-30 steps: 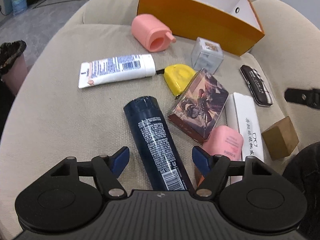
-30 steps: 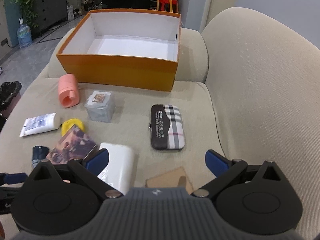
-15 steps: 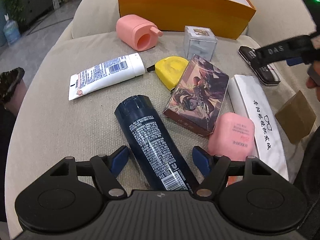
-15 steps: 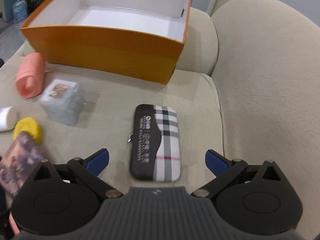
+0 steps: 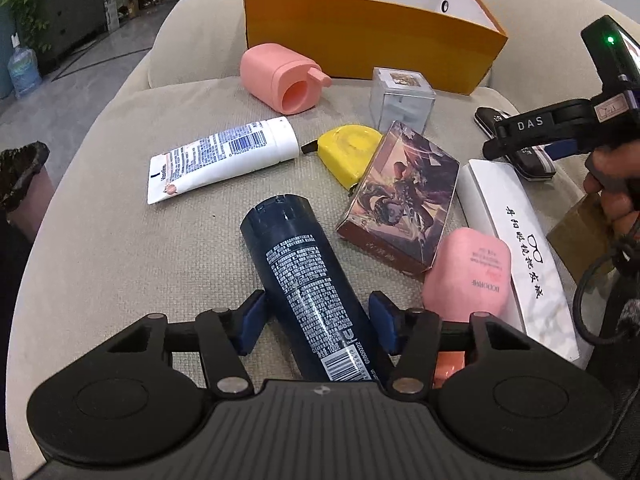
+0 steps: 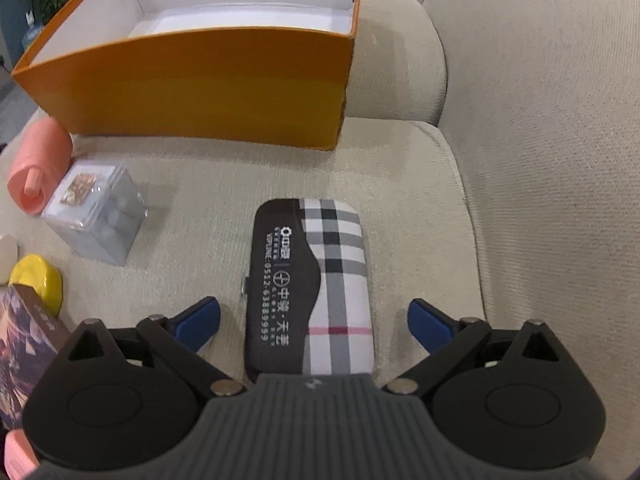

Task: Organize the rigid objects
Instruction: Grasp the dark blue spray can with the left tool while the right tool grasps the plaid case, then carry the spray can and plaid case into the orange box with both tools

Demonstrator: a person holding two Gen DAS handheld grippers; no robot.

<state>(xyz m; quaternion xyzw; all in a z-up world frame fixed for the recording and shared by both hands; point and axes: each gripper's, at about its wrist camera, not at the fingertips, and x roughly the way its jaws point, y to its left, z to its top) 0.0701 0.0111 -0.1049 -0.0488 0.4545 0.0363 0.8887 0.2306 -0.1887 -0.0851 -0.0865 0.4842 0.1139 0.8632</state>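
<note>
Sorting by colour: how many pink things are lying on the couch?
2. A pink cylinder lies just in front of the orange box; a pink case lies near the camera, between the picture box and the white case. Others may be hidden.

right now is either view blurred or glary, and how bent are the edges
Left wrist view: sharp, small glare streak on the dark blue bottle, sofa cushion edges bow outward. Right wrist view: softer, slight blur on the orange box, plaid case print readable, fisheye curving strong.

Soft, even indoor light, faint shadows, a bit of glare on the dark bottle (image 5: 304,276); heavy fisheye bending at edges, corners black.
</note>
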